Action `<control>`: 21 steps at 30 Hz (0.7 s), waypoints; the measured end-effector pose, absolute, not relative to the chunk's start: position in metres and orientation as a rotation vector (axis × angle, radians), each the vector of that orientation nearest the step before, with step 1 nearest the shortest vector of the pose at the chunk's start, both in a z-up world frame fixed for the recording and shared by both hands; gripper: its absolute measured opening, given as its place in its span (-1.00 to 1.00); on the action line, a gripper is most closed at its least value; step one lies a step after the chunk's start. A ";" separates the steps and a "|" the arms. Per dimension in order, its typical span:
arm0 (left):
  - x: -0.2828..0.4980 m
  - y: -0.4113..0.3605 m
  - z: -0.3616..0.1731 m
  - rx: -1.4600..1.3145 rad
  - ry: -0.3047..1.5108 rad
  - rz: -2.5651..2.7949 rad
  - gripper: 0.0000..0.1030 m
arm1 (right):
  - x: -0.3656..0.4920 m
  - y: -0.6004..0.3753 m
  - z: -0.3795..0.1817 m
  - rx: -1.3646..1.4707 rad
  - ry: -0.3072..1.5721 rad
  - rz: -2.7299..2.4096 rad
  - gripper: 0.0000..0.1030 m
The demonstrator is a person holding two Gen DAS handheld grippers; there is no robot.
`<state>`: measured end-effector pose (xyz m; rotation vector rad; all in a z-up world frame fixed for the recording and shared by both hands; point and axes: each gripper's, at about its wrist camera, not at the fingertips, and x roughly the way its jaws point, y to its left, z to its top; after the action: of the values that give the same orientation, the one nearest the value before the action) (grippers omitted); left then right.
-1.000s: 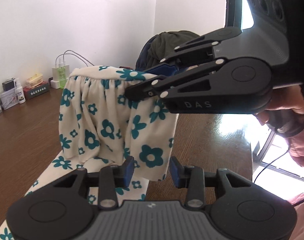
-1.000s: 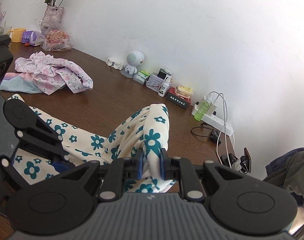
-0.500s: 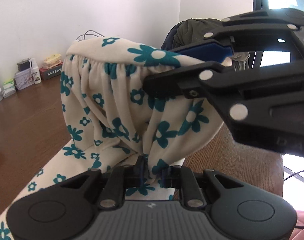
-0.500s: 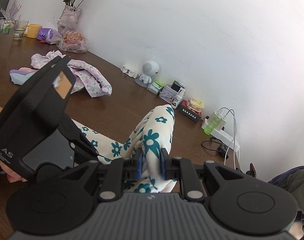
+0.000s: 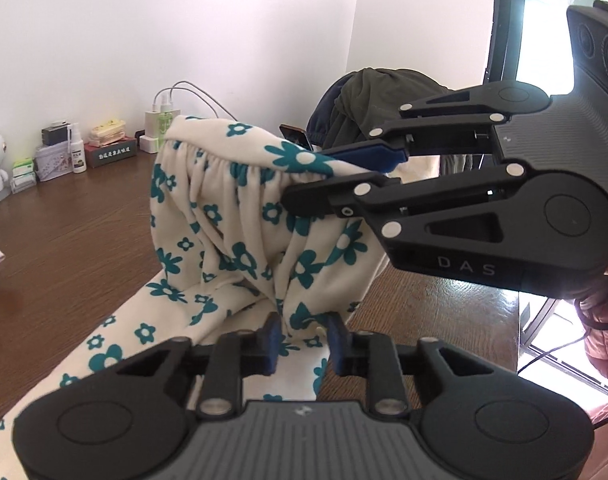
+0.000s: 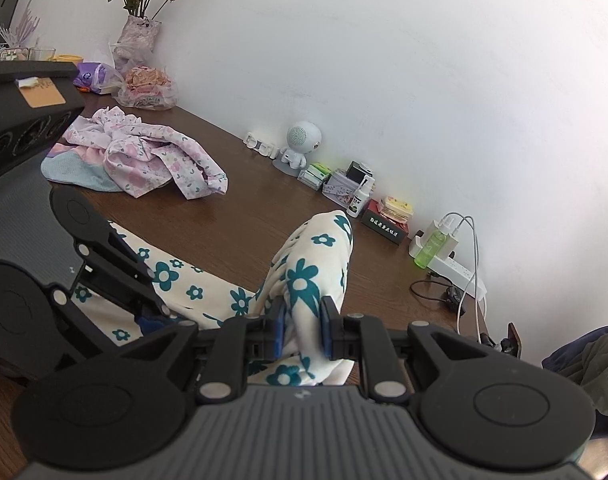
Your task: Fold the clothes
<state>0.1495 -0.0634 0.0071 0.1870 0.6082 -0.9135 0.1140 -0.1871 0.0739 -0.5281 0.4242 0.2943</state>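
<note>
A cream garment with teal flowers (image 5: 224, 220) lies along the brown table (image 5: 64, 240), its gathered waistband lifted off the wood. My left gripper (image 5: 302, 338) is shut on a bunched fold of its lower part. To the right and above, my right gripper (image 5: 308, 176) is shut on the waistband edge. In the right wrist view the right gripper (image 6: 302, 330) pinches the raised garment (image 6: 304, 280), and the left gripper (image 6: 156, 316) holds the cloth low at the left. The garment's far end is hidden under the grippers.
A crumpled pink floral garment (image 6: 144, 156) lies on the far left of the table. Along the wall stand a white toy speaker (image 6: 300, 148), small boxes, a green bottle (image 6: 428, 248) and a power strip (image 6: 456, 264) with cables. A dark jacket (image 5: 384, 100) hangs beyond the table's end.
The left gripper, open a second ago, has shut on a fold of the floral garment. Both grippers came close together, then drew slightly apart, with the waistband still held up.
</note>
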 end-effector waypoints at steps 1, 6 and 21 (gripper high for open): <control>0.149 -0.068 0.006 0.199 0.606 -0.918 -0.75 | 0.113 -0.187 0.074 -0.527 0.425 0.296 -0.68; 0.148 -0.080 0.002 0.204 0.615 -0.935 -0.76 | 0.112 -0.188 0.074 -0.520 0.430 0.306 -0.68; 0.129 -0.008 0.016 0.226 0.596 -0.733 -0.23 | 0.111 -0.168 0.063 -0.543 0.446 0.373 -0.67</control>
<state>0.1290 -0.0083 0.0165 0.2260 0.5957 -0.7329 0.1110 -0.1679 0.0630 -0.5433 0.4460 0.3732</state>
